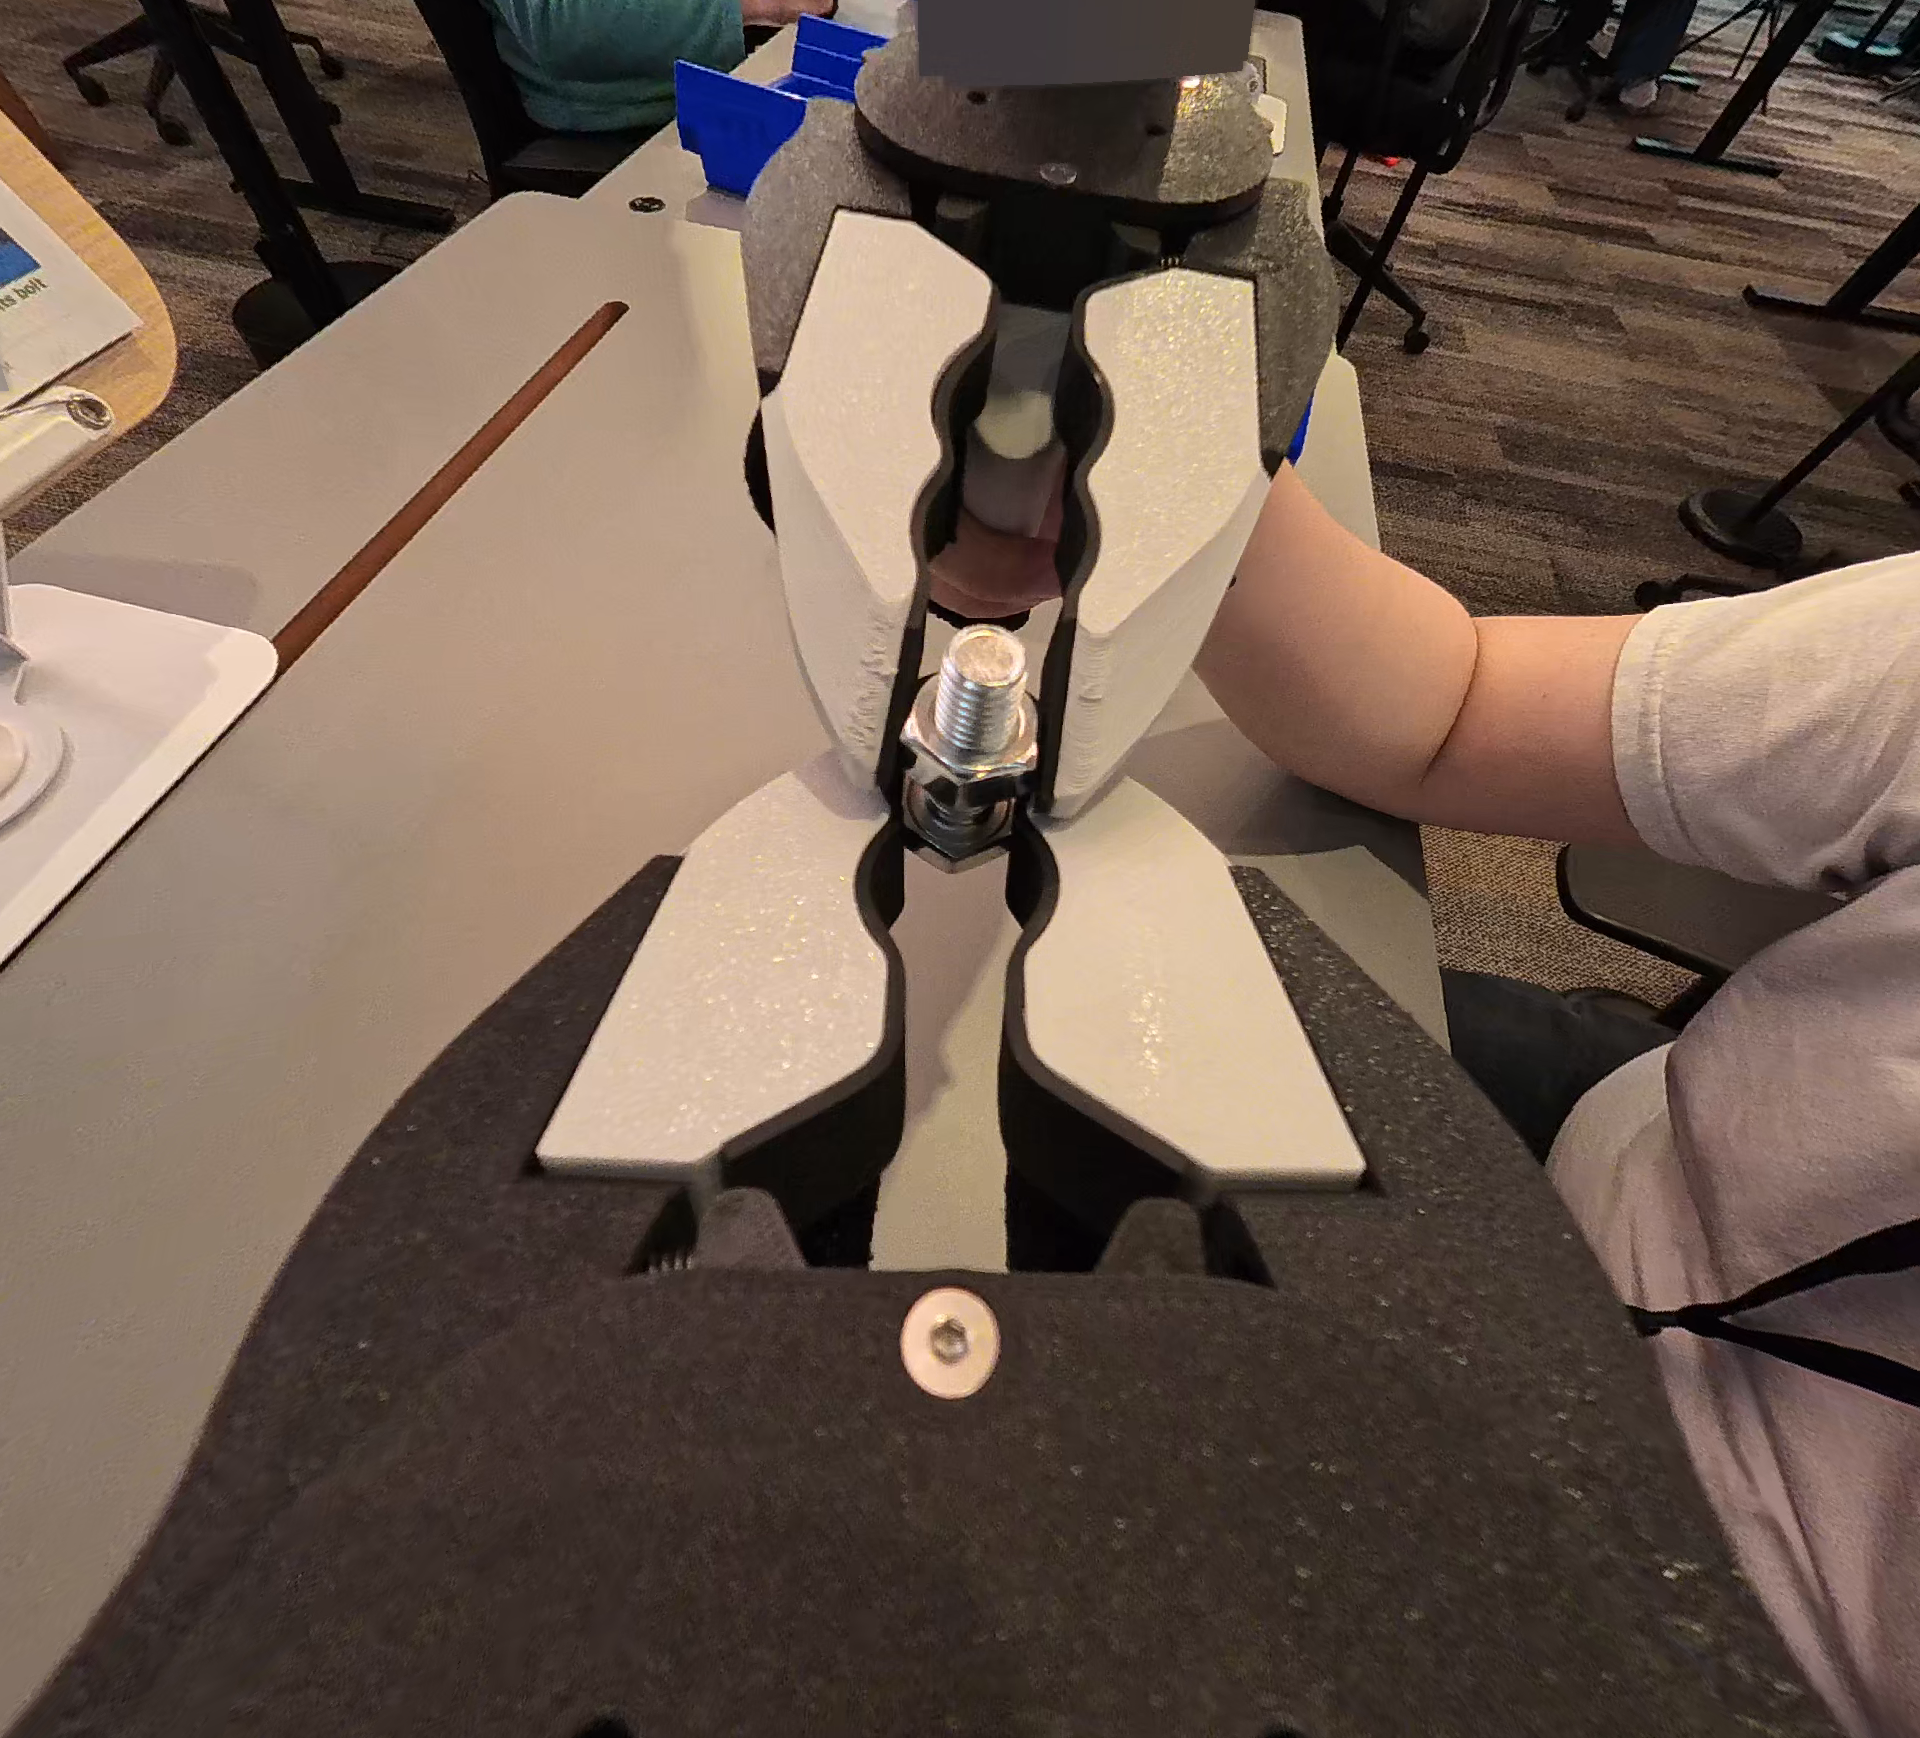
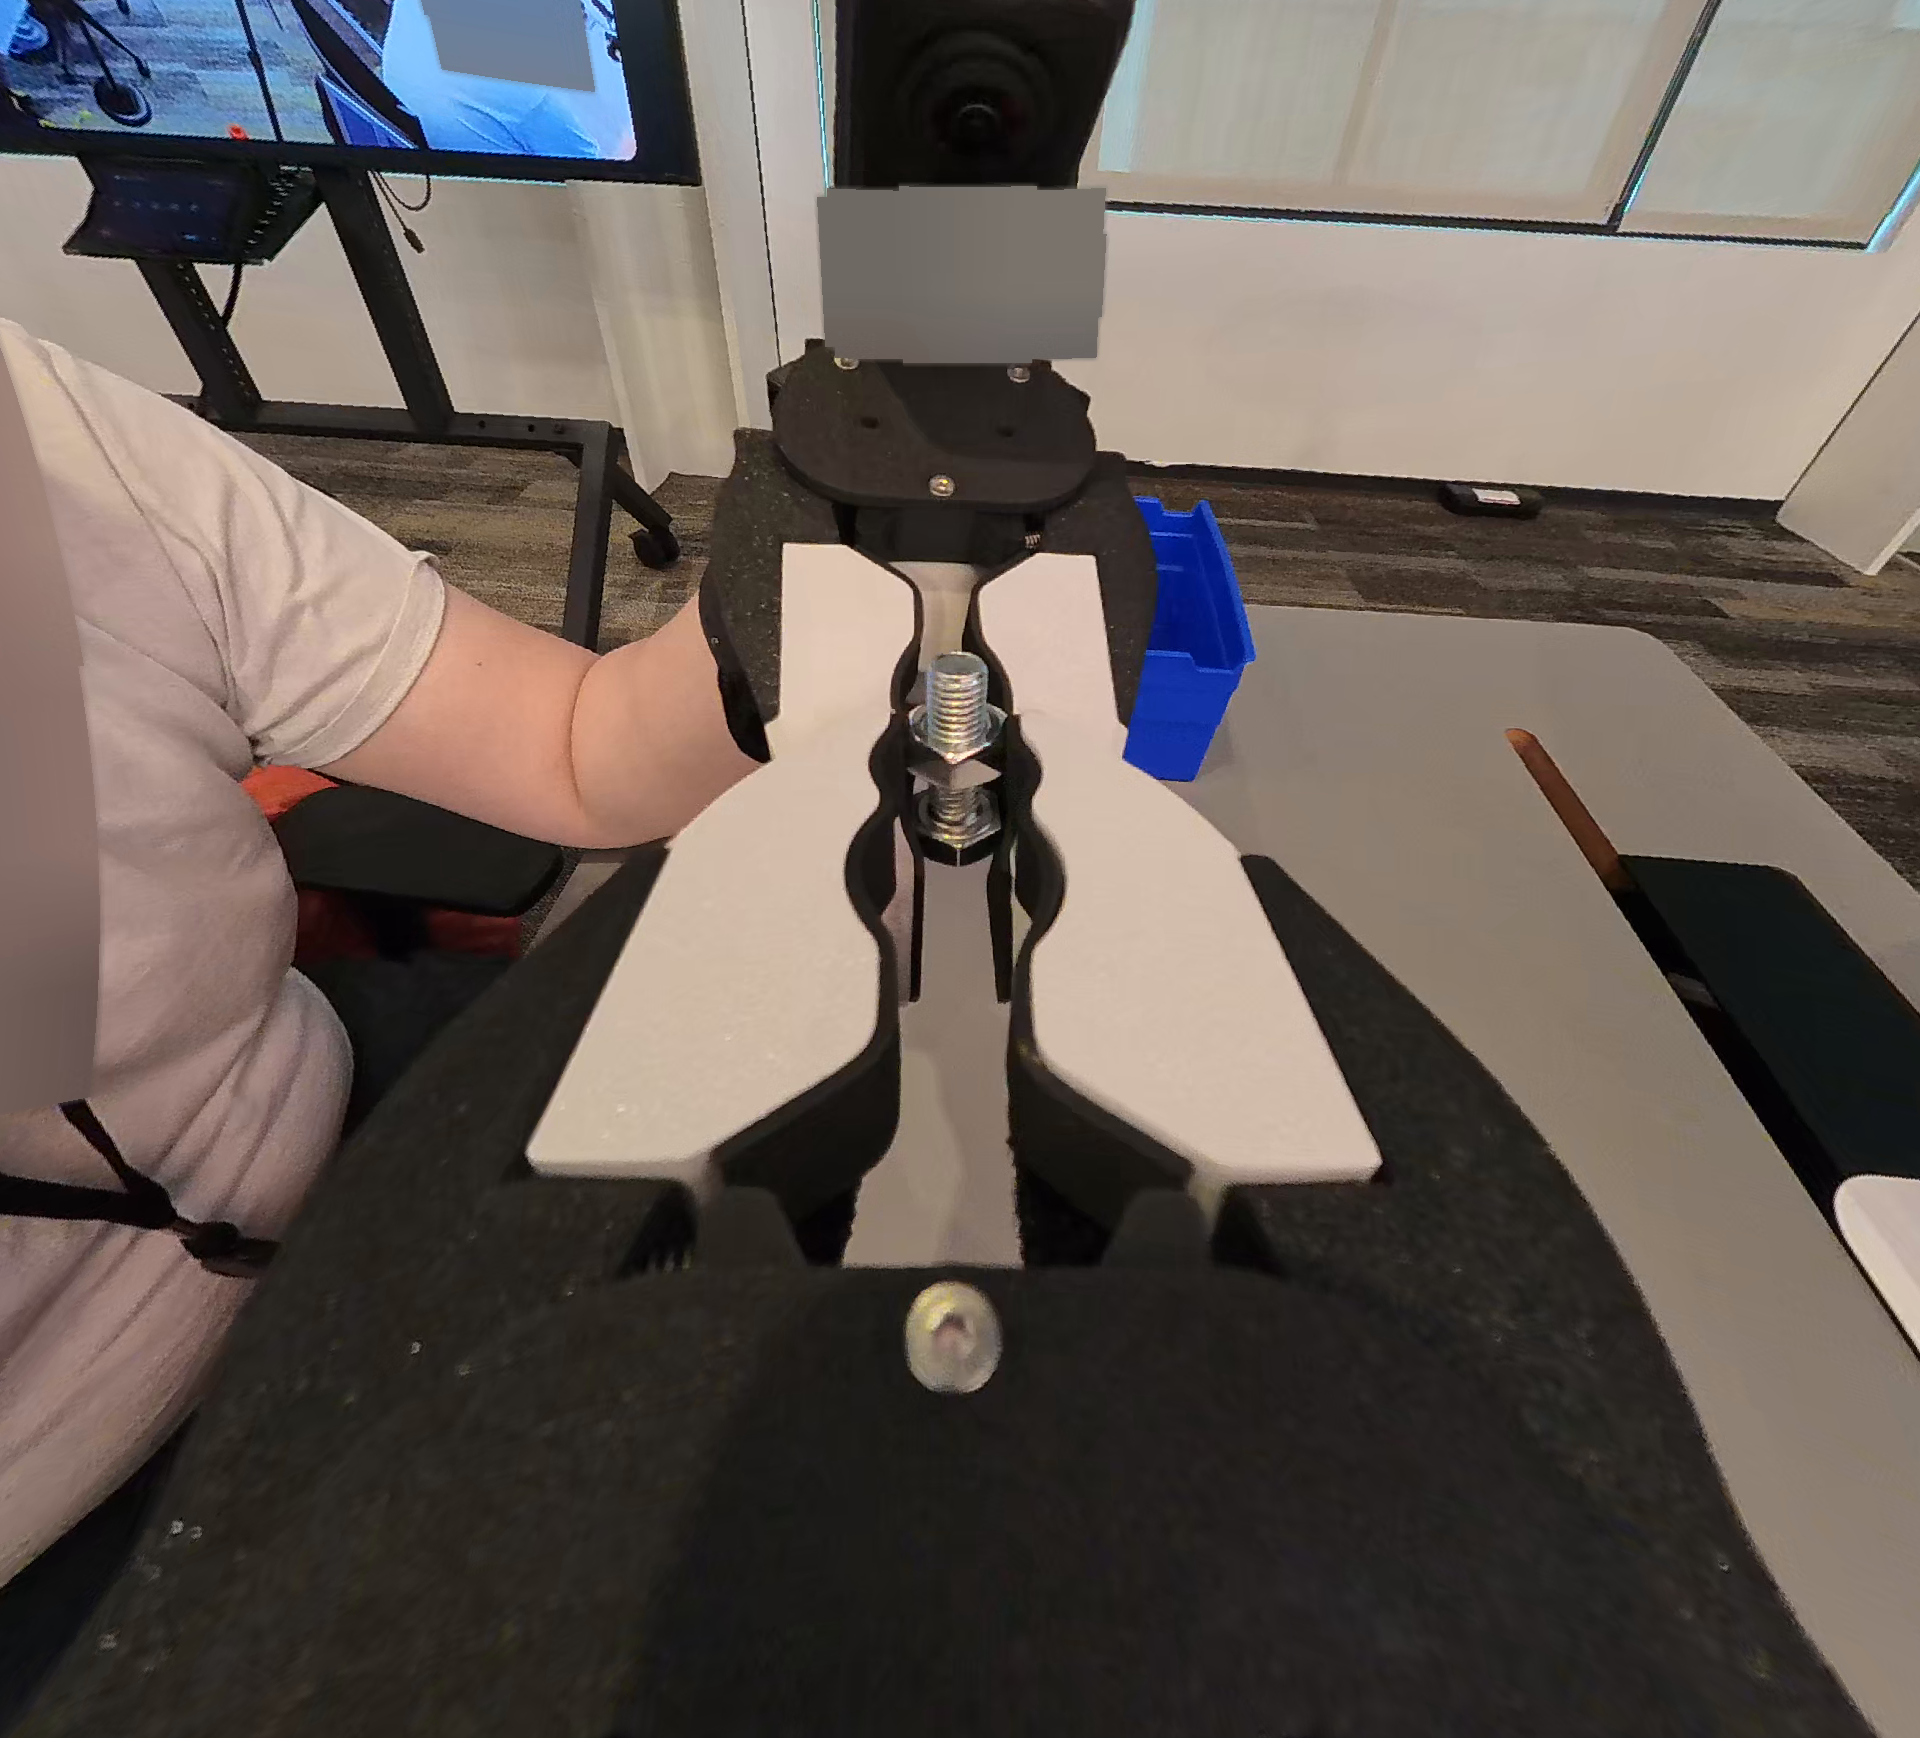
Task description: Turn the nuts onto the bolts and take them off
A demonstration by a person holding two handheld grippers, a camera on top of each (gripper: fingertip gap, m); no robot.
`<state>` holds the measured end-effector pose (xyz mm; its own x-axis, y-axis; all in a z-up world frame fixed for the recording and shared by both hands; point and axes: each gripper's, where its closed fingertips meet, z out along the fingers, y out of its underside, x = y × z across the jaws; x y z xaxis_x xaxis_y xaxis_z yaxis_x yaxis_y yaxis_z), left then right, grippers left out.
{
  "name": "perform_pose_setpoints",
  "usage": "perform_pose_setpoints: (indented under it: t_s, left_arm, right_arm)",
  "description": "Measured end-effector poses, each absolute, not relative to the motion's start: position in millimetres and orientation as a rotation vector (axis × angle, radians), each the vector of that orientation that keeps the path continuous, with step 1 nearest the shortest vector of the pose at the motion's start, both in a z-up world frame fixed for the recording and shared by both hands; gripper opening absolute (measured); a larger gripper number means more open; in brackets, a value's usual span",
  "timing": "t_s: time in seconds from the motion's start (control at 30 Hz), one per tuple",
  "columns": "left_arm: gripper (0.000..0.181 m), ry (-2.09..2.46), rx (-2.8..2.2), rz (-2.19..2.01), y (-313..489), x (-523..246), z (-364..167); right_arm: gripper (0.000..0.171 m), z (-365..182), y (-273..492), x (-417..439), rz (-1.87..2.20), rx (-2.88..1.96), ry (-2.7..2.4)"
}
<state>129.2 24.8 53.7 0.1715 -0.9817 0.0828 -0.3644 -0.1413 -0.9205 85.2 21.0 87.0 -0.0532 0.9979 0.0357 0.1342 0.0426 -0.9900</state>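
A silver bolt (image 1: 980,686) stands upright between my two grippers, threaded end up. A hex nut (image 1: 966,753) sits partway down its thread. My left gripper (image 1: 951,841) reaches in from the bottom of the left wrist view and is shut on the bolt's lower hex end. My right gripper (image 1: 971,758) comes from the far side and is shut on the nut. In the right wrist view the right gripper (image 2: 954,758) clamps the nut (image 2: 954,761) on the bolt (image 2: 956,686). The left gripper (image 2: 956,971) faces it and holds the bolt lower down.
The work is held above a grey table (image 1: 468,649) with a long slot (image 1: 457,473). Blue bins (image 1: 743,119) (image 2: 1184,639) stand at its far end. A white stand base (image 1: 104,732) is at the left. The person's arm (image 1: 1403,701) rests at the right edge. A black pad (image 2: 1766,982) lies on the table. Some 5 cm of space lies between my two pairs of fingers.
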Motion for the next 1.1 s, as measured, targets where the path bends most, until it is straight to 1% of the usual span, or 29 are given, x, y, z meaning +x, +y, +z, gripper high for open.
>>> perform_pose_setpoints:
  t_s: [0.33, 0.43, 0.57, 0.63, 0.73, 0.93, 1.1]
  left_arm:
    - [0.015, 1.300, -1.639, -0.946, 27, 129, 53]
    - [0.022, 1.292, -1.650, -0.938, 28, 129, 52]
    - [0.039, 1.283, -1.668, -0.925, 31, 130, 49]
    - [0.044, 1.282, -1.672, -0.918, 32, 130, 49]
    - [0.044, 1.281, -1.686, -0.874, 35, 127, 46]
    - [0.042, 1.210, -1.766, -0.601, 64, 100, 40]
    - [0.040, 1.123, -1.742, -0.697, 63, 92, 59]
  right_arm:
    - [0.017, 87, 23, 85, 1.144, -1.239, -1.363]
    - [0.017, 88, 26, 87, 1.210, -1.241, -1.333]
    - [0.017, 93, 35, 93, 1.341, -1.254, -1.246]
    - [0.017, 97, 41, 101, 1.421, -1.245, -1.193]
    - [0.017, 106, 48, 119, 1.526, -1.207, -1.123]
    - [0.017, 113, 59, 151, 1.446, -1.227, -1.073]
    - [0.017, 122, 53, 177, 1.385, -1.281, -1.037]
